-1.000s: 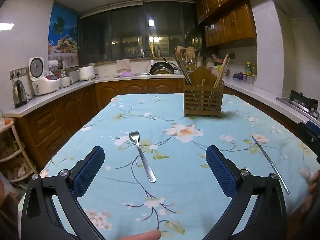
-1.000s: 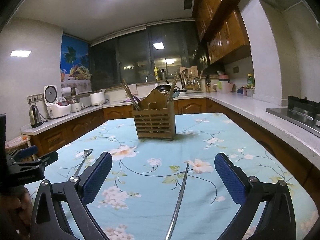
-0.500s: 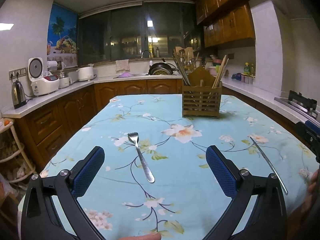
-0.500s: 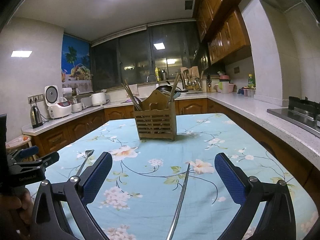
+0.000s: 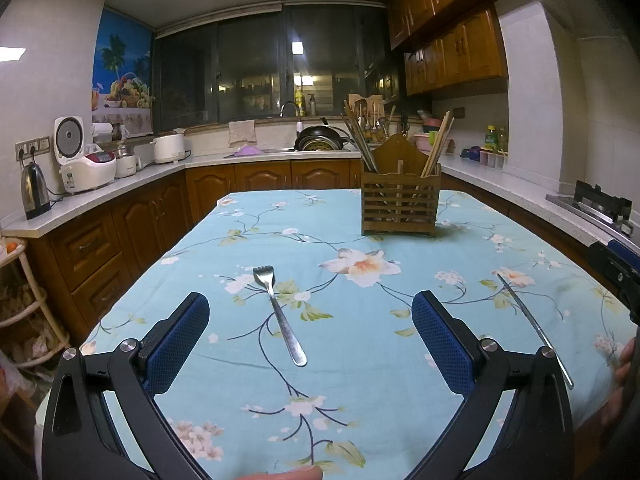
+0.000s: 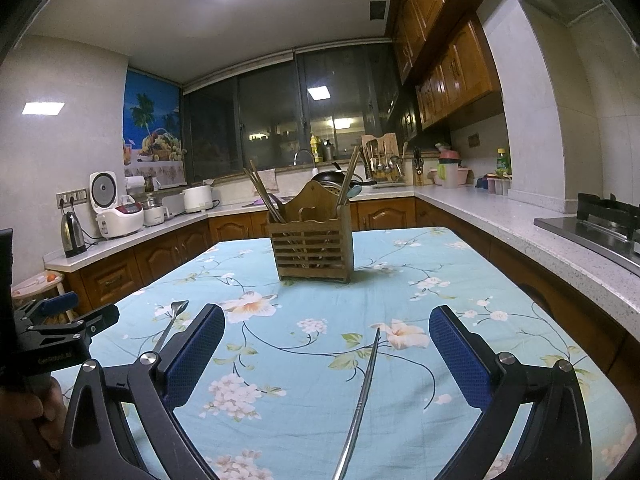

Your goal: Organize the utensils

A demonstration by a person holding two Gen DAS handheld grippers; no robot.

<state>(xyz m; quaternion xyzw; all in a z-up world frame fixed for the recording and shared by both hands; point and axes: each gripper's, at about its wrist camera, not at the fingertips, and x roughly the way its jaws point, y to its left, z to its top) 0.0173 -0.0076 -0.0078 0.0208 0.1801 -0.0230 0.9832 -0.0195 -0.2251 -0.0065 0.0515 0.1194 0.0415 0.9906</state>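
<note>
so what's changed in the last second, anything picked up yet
Nothing picked up. Both cameras tilted slightly, so the wooden holder sits a touch higher in the left view and lower in the right. The fork and the thin metal stick lie where they were on the tablecloth; left gripper and right gripper stay open.

wooden caddy (image 5: 400, 204) blocks far centre, bare tablecloth (image 5: 360, 360) nearer
</note>
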